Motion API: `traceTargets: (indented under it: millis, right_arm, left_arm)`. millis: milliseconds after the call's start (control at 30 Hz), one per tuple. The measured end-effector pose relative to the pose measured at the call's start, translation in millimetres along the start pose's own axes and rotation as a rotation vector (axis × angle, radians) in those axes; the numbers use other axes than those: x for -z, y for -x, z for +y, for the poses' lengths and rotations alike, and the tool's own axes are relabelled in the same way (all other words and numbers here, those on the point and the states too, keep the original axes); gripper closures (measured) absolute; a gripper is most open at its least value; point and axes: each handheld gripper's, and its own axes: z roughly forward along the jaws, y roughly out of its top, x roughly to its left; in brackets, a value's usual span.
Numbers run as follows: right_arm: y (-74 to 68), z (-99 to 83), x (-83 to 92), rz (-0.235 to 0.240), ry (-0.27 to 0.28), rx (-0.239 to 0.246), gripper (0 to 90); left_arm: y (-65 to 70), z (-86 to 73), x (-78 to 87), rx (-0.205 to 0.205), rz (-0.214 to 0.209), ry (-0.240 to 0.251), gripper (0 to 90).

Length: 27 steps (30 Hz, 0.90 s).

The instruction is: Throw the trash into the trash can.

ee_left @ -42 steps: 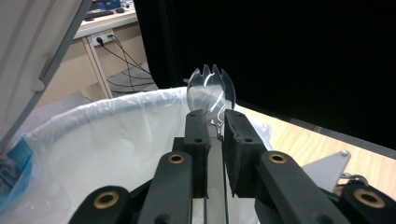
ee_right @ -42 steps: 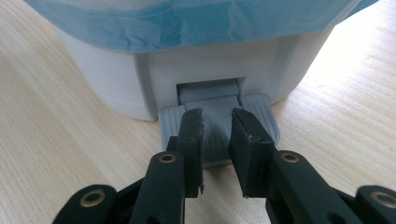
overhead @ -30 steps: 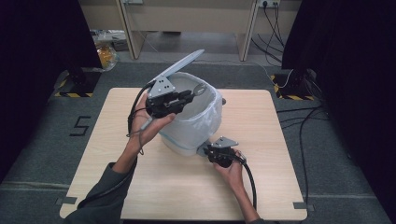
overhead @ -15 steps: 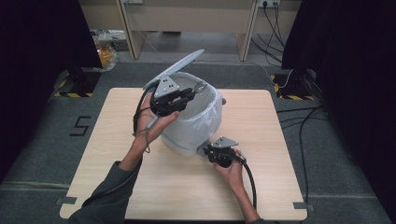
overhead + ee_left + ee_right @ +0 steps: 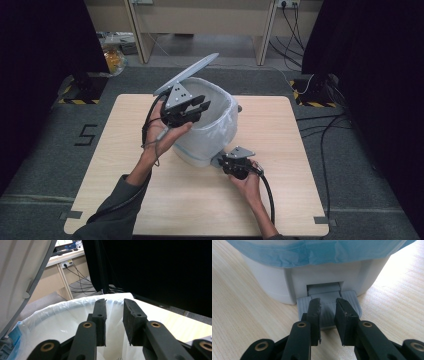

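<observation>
On the table [image 5: 150, 200] stands a white pedal bin [image 5: 207, 127], blue-lined, lid [image 5: 186, 74] raised. Right gripper [image 5: 328, 303], shut, presses its pedal [image 5: 352, 302]; left gripper [image 5: 115, 305], just opening, hovers empty above. Bin's bottom unseen.

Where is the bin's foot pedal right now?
The grey pedal sticks out at the foot of the white bin, on the person's side of the table; the right gripper rests on it, jaws shut.

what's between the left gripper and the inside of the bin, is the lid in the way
Nothing visible. The lid is tipped up behind the left gripper, which hangs over the bin mouth with nothing between its jaws. The right gripper rests on the pedal.
</observation>
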Motion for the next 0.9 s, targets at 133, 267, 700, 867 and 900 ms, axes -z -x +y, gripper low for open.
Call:
traceTargets:
  millis: [133, 267, 700, 867, 900]
  right_arm:
    - [0.1, 0.0, 0.0, 0.000, 0.000, -0.001, 74.0]
    - [0.0, 0.0, 0.0, 0.000, 0.000, -0.001, 74.0]
    - [0.2, 0.0, -0.1, 0.002, 0.001, -0.002, 74.0]
    - [0.2, -0.1, -0.2, 0.003, 0.002, -0.002, 74.0]
    - [0.2, 0.0, -0.2, 0.003, 0.001, -0.002, 74.0]
  left_arm:
    - [3.6, 0.8, 5.8, 0.003, -0.029, 0.008, 66.1]
    - [6.7, 0.1, 12.8, 0.017, -0.071, 0.006, 60.9]
    - [10.5, -16.1, 29.3, 0.043, -0.150, -0.015, 49.7]
    - [12.8, -25.0, 39.3, 0.050, -0.178, -0.011, 47.0]
    - [13.3, -26.8, 41.5, 0.047, -0.179, -0.012, 46.3]
